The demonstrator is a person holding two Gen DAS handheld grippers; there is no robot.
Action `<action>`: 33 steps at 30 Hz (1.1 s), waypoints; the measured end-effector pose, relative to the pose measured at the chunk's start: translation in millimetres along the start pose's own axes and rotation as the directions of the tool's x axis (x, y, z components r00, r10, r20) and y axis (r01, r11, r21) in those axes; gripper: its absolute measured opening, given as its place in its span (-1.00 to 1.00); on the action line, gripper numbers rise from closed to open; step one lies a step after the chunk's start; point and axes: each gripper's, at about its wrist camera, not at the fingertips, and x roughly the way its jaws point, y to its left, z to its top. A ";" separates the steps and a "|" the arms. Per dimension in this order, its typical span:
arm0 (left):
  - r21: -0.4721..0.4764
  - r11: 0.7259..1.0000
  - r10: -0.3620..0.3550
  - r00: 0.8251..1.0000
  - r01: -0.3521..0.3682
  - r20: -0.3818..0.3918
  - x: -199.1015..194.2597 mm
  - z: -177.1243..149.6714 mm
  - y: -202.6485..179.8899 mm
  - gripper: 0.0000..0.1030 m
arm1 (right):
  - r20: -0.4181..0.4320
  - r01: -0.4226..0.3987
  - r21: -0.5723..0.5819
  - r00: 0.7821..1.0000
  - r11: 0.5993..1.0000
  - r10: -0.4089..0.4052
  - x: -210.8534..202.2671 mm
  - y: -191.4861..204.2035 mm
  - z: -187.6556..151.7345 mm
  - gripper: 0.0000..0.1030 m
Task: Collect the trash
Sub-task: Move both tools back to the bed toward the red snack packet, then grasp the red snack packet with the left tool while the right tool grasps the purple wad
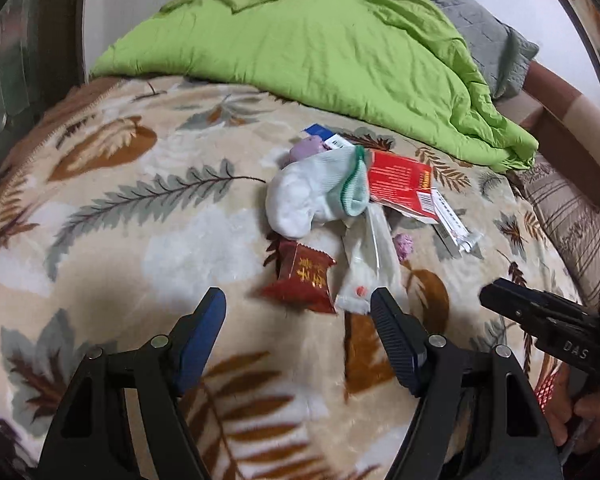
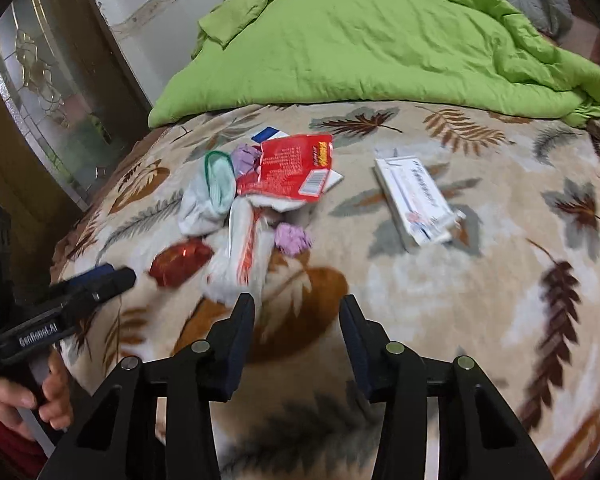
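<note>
— Leaf-print blanket (image 1: 112, 208) on a bed, trash heaped mid-bed: red wrapper (image 1: 300, 278), clear bag (image 1: 366, 264), red packet (image 1: 400, 188).
— Claws?
— Left claw (image 1: 298, 310) and right claw (image 2: 297, 314) both open, empty, short of the heap.
— Risk?
— Probably snagging the white sock (image 1: 312, 196) lying among it, or pinching blanket pile.

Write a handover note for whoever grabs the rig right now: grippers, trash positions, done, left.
Left gripper: jaws open, empty, just short of the small red wrapper.
Right gripper: jaws open, empty, near the clear plastic wrapper.
On the leaf-print blanket: large red packet, two purple wads, white box. A white sock lies in the pile, not trash.
Done: nothing collected.
Left: every piece. No bin in view.
</note>
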 end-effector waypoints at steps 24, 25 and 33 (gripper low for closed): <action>0.052 0.998 0.034 0.999 -0.032 -0.029 66.8 8.4 -0.8 -0.13 | -0.071 -0.010 -0.017 0.997 1.000 0.009 96.4 4.7 36.3 -0.11; 0.049 0.998 0.033 0.999 -0.032 -0.030 67.7 9.2 0.0 -0.13 | -0.074 -0.005 -0.018 0.997 1.000 0.004 99.7 5.9 36.1 -0.16; 0.048 0.997 0.063 0.998 -0.063 0.003 56.9 0.8 -7.3 -0.16 | -0.039 0.013 0.012 0.999 1.000 -0.012 83.6 -1.3 22.9 -0.50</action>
